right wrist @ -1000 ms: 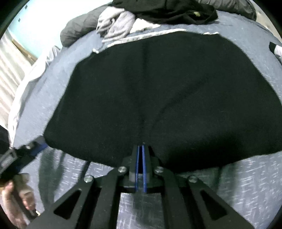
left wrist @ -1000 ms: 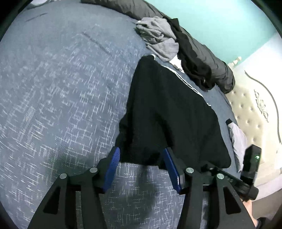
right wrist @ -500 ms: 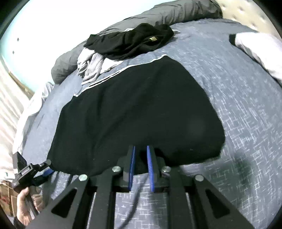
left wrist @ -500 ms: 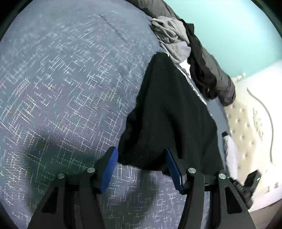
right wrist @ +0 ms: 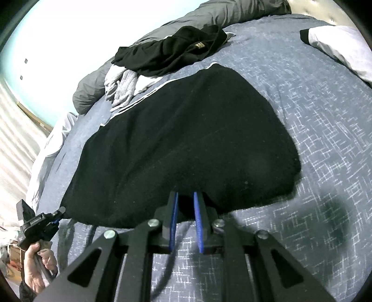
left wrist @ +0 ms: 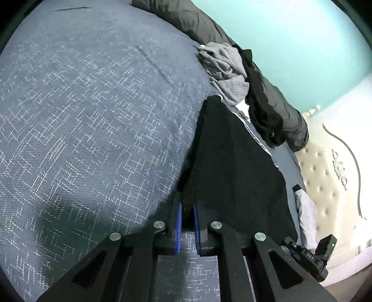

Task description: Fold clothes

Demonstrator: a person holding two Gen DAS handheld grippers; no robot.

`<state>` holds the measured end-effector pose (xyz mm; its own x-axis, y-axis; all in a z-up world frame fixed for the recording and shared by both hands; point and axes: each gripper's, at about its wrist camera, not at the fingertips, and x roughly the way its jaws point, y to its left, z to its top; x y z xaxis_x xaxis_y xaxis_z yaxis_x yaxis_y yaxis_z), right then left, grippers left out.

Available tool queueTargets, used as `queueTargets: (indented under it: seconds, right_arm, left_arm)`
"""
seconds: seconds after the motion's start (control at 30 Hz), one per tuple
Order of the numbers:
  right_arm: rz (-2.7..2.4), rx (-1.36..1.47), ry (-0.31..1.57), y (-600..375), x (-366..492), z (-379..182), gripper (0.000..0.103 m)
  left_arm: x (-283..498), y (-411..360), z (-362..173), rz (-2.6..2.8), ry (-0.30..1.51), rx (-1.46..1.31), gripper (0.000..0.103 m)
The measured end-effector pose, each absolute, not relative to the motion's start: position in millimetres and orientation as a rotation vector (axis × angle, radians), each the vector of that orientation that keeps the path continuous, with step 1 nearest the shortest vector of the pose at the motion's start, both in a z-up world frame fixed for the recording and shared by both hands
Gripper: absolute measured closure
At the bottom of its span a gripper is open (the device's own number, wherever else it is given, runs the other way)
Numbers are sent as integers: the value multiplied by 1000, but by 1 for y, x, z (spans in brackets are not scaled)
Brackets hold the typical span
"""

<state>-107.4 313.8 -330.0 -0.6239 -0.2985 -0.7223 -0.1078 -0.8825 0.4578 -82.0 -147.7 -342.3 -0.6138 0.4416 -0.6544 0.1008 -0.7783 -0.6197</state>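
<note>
Left gripper [left wrist: 186,206]: low in the left wrist view, pointing up the frame along the bed. Its blue-padded fingers [left wrist: 178,223] stand close together with a narrow gap, pinching the near left corner of the black garment [left wrist: 237,167]. In the right wrist view the same tool sits at the lower left edge, its tip at that corner.
Left hand [right wrist: 38,271]: lower left corner of the right wrist view, wrapped round the tool's handle, knuckles toward the camera.
Right gripper [right wrist: 186,199]: bottom centre of the right wrist view, aimed at the garment's near hem. Its fingers stand a little apart, and the hem lies at or just past their tips; whether cloth sits between them I cannot tell. In the left wrist view its body shows at the lower right corner.
Black garment: spread flat on the bedspread [left wrist: 93,116], filling the middle of the right wrist view and the centre right of the left wrist view. A thin white stripe runs along its far edge.
Clothes pile [right wrist: 167,53]: upper centre of the right wrist view, beyond the garment; a black item lies over a crumpled grey one [right wrist: 121,86].
Grey duvet [left wrist: 193,18]: rolled along the top of the left wrist view, behind the pile.
Headboard [left wrist: 330,176]: pale, tufted, at the right edge of the left wrist view.
Wall [left wrist: 290,37]: teal, upper right.
</note>
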Motion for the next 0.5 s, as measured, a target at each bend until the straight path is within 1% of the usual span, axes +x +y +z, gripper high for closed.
queueTargets:
  seconds: [0.17,0.27,0.3,0.37,0.43,0.47,0.5]
  right_arm:
    - [-2636,1305,-729,315,-107,-332,90]
    - [-2632,1302,-751,316,-106,-333,90]
    - [-2631,1300,-757,316,-106,-333,90]
    - [-2628,1295,-764,315,-106,-334,90]
    - [-2624,1293,-767,314,-106,-334,90]
    - [-2621,1293,-770,313,-106,-335,90]
    - [-2618,1292,-770,312,-106,-335,90]
  left_arm:
    - [-81,-153,-346,2441,-994,-1271,93]
    - [-79,-150,-345,2458,-983,-1305,89]
    - [-77,-151,-344,2454,-1005,-1311,88]
    - [-73,-150,-343,2416,-1063,-1338,82]
    - [-70,-148,-343,2384,-1099,-1348,74]
    - [-69,-146,-345,2367,-1117,-1356,59]
    - [-69,-145,-347,2354,-1141,-1360,47]
